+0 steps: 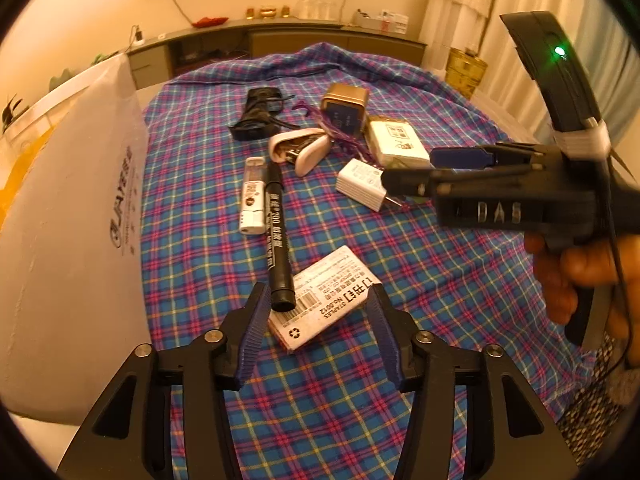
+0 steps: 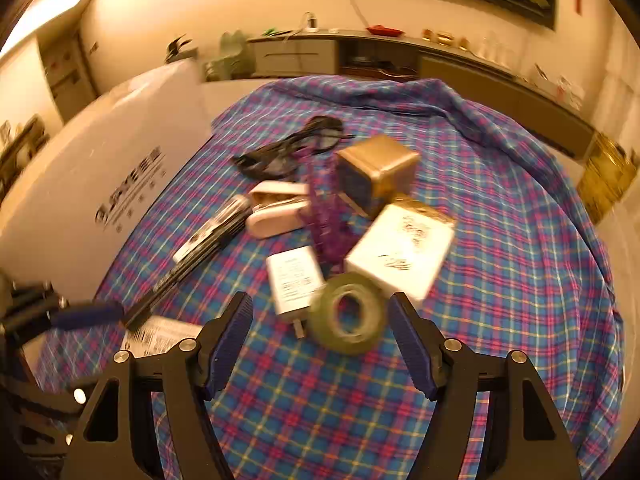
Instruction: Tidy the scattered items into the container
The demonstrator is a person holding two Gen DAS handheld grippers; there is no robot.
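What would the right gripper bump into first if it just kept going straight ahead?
Most likely the roll of tape. It lies on the plaid cloth just ahead of the open right gripper, between its fingers. The white charger sits right beside it, so depth is a little uncertain.

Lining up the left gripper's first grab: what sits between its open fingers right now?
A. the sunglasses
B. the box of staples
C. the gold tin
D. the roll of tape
B: the box of staples lies between the open fingers of the left gripper, beside the black marker.
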